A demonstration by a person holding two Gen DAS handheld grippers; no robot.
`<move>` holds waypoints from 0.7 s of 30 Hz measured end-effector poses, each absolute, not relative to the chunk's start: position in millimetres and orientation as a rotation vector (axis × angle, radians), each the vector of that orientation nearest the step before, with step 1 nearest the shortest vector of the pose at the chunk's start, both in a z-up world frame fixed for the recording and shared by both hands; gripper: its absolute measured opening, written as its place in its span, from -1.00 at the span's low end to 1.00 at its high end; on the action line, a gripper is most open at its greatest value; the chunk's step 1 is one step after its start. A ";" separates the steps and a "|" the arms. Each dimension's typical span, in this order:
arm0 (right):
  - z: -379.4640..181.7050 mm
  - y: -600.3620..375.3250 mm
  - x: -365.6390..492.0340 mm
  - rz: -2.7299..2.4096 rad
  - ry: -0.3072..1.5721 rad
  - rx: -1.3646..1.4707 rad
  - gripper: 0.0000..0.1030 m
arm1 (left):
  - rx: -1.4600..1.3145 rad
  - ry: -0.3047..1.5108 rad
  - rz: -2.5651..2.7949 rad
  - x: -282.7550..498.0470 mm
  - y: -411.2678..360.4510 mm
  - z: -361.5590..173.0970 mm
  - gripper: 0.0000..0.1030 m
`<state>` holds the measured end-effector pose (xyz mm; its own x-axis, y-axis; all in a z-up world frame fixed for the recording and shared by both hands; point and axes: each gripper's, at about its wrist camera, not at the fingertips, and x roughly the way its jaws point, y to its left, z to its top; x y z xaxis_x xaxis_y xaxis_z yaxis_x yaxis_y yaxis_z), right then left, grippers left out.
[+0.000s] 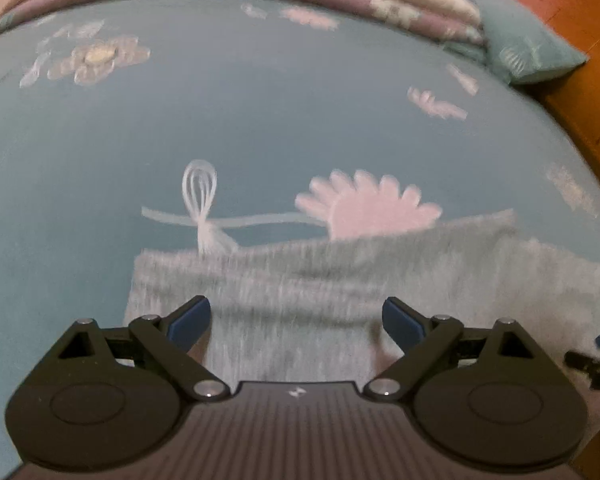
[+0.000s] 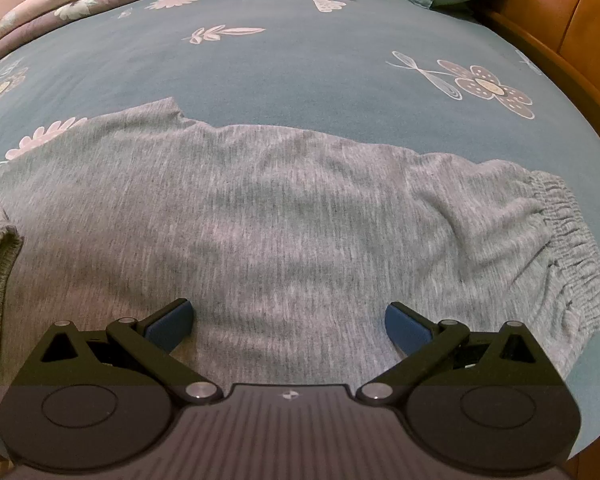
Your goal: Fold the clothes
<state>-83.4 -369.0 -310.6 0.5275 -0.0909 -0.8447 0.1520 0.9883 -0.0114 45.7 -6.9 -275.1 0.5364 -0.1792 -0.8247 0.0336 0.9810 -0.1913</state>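
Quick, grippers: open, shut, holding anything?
Left gripper: open, empty, over the grey garment.
Right gripper: open, empty, over the garment.

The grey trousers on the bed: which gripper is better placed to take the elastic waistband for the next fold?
Probably the right gripper: the waistband shows only in its view, on its right side. The left gripper, also open, faces another edge.

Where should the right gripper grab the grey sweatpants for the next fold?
Probably the elastic waistband, the gathered end on the right of the grey sweatpants. It is thicker and bunched, so easier to pinch than the flat middle. Come in from the right with the right gripper, jaws open, across the near corner. Left gripper is also open.
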 end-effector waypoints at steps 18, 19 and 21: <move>-252.6 -402.3 -97.6 -0.199 0.942 0.244 1.00 | -0.004 0.925 -0.417 54.6 -112.6 -208.6 0.80; -247.8 -415.3 -105.8 -0.227 0.920 0.292 1.00 | 0.003 0.924 -0.450 56.1 -126.7 -207.1 0.80; -243.5 -445.7 -126.0 -0.298 0.879 0.409 1.00 | 0.014 0.920 -0.515 58.8 -154.6 -204.1 0.80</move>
<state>-126.0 -445.7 -243.5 0.6053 -0.0848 -0.7915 0.4142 0.8826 0.2222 58.8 -154.6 -204.1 0.4936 -0.4188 -0.7622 0.4305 0.8792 -0.2043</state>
